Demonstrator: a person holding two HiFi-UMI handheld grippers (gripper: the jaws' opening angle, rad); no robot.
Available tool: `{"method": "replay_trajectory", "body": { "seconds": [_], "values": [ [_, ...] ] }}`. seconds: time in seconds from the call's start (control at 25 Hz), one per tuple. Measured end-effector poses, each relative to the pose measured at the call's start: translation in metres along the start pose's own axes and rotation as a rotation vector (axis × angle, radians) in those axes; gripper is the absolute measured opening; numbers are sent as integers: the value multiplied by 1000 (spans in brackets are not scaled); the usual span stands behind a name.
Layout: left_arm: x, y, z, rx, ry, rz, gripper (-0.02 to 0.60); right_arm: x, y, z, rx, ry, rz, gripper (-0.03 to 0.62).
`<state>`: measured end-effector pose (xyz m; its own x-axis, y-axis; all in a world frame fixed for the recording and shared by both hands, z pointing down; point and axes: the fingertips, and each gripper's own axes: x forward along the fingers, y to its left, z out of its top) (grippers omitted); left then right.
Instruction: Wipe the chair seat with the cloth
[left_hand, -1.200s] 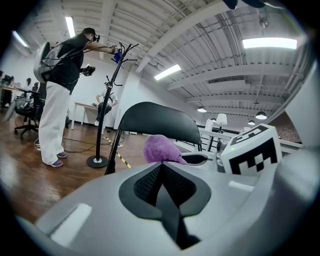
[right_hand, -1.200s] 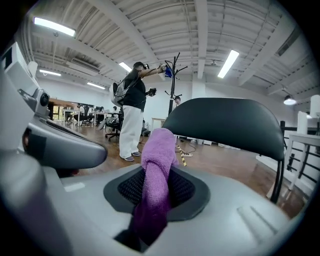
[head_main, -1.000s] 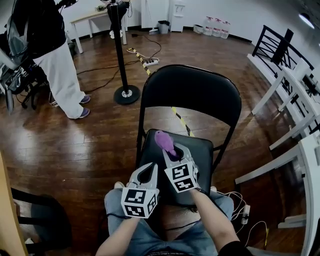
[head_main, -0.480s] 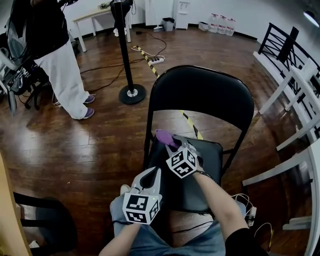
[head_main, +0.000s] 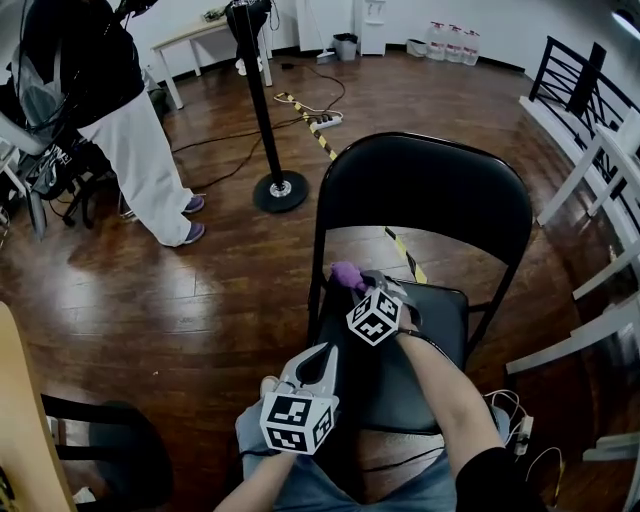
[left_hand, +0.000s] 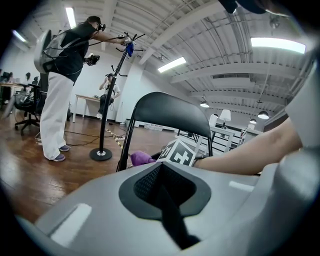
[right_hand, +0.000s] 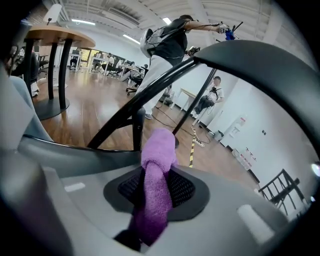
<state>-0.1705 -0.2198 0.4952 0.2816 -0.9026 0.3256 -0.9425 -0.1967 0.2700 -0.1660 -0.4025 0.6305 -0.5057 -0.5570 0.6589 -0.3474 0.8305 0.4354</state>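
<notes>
Overhead, in the head view, the right tongs (head_main: 363, 284) are holding a purple terry cloth (head_main: 346, 274) at the rear left corner of the black padded chair seat (head_main: 445, 312), while the left tongs (head_main: 322, 352) are hovering by its front left edge. Along the left gripper view, those tongs are sitting pressed together, empty. Along the right gripper view, the tongs are pinching the bunched cloth, which is sticking out past their tips.

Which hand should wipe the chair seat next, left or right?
Probably the right. The right gripper has its fingers shut on the purple cloth, over the back of the seat. The left gripper is shut on nothing, near the seat's front.
</notes>
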Motion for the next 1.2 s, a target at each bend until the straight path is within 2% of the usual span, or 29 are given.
{"method": "replay_trajectory", "body": {
  "seconds": [0.36, 0.52, 1.2],
  "values": [
    [-6, 6, 2, -2, -1, 17, 3, -7, 24, 0, -6, 12, 35, 91],
    [-12, -1, 6, -1, -19, 16, 4, -28, 47, -4, -28, 3, 63, 91],
    [-47, -23, -2, 22, -47, 28, 4, -124, 163, -26, 22, -67, 145, 91]
  ]
}}
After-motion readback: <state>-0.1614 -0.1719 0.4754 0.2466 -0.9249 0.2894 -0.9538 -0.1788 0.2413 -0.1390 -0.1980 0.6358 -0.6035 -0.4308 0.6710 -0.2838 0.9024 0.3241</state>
